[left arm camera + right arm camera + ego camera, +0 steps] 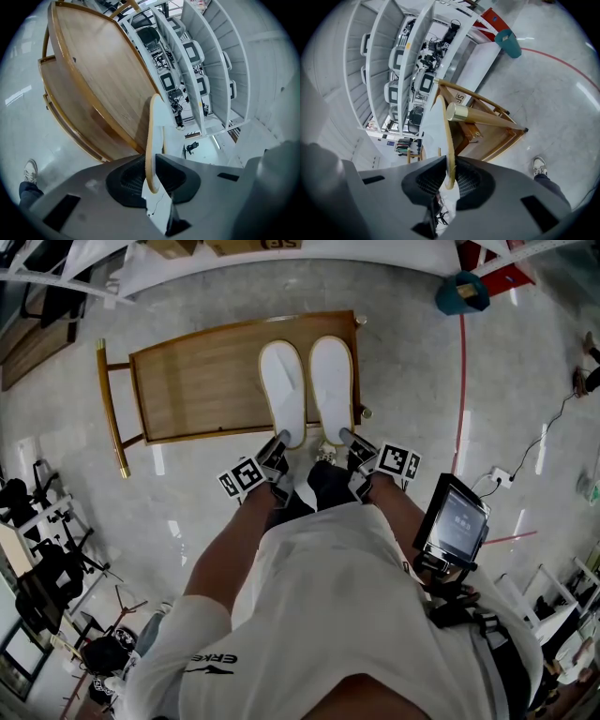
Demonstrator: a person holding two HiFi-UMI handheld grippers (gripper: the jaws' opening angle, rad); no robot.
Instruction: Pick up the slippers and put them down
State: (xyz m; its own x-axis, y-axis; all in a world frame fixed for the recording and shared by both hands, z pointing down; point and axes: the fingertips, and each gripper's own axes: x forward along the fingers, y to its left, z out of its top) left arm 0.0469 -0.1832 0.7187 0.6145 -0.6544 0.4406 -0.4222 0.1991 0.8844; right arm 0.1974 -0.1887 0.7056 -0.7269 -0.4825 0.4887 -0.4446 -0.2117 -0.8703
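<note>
Two white slippers with tan edges lie side by side over the near right part of a wooden table (187,381). My left gripper (277,452) is shut on the heel of the left slipper (283,390). The right gripper (349,446) is shut on the heel of the right slipper (332,385). In the left gripper view the left slipper (153,140) stands edge-on between the dark pads (129,180), above the tabletop (103,61). In the right gripper view the right slipper (443,136) is clamped edge-on the same way, beside a brass-capped table leg (483,118).
The person's legs and white shirt (328,596) fill the lower head view. A handheld screen device (455,526) hangs at the right. White shelving with monitors (197,70) stands behind the table. A teal bin (461,292) and a red floor line (461,381) lie to the right.
</note>
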